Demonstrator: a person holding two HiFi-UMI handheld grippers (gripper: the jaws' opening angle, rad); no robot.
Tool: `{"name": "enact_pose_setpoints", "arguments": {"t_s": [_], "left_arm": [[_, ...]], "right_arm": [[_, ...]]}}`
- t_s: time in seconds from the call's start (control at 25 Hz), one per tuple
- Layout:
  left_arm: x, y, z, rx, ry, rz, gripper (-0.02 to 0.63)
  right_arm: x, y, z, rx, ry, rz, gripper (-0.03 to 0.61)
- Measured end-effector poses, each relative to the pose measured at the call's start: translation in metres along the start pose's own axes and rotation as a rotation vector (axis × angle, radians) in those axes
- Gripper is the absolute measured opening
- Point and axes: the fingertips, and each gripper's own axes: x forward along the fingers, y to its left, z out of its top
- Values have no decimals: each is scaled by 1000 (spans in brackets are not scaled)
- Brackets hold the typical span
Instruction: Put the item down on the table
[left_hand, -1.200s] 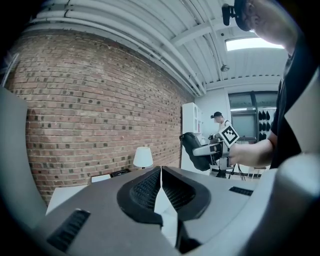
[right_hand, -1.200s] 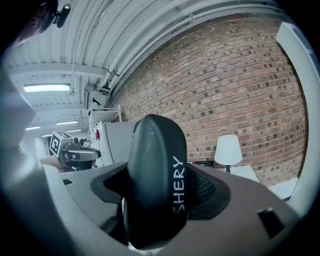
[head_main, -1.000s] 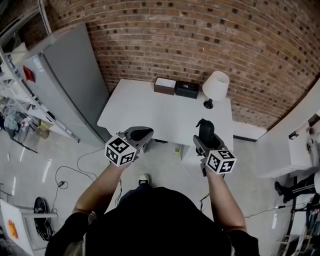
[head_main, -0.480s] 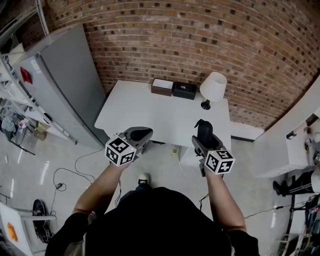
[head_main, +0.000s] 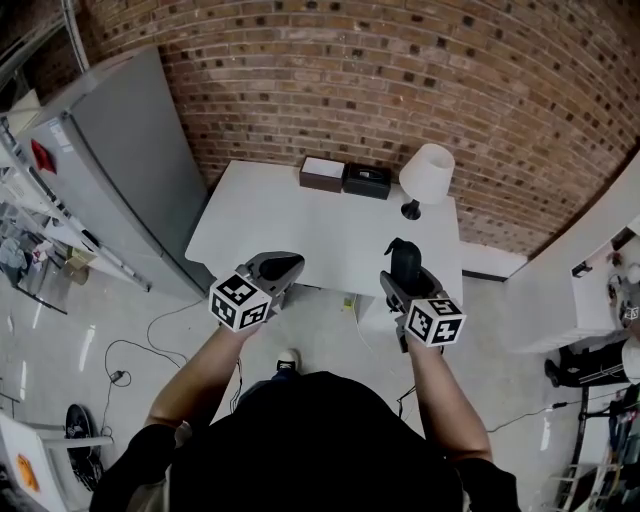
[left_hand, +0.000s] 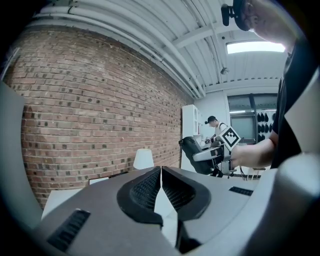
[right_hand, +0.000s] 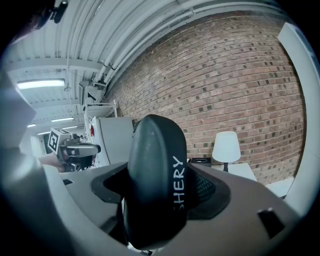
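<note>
Nearest the person, the left gripper (head_main: 278, 268) is pinched closed on nothing, jaws meeting. Beside it, the right gripper (head_main: 405, 280) clamps a black oblong item (right_hand: 155, 175), upright between its jaws and held aloft, not on the white table (head_main: 300, 220) ahead. At the table's far edge sit two small boxes (head_main: 345, 177) and a white lamp (head_main: 426, 172), by the brick wall (head_main: 400, 80).

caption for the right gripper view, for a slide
Right claw shut on a black case, white lamp and brick wall beyond.
</note>
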Motion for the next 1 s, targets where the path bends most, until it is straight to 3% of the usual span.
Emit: {"name": "enact_pose_setpoints", "arguments": {"t_s": [1.0], "left_arm": [[51,108,-2,-21,29,-76,26]], "right_arm": [[95,-20,24,16,22,-82,345]]}}
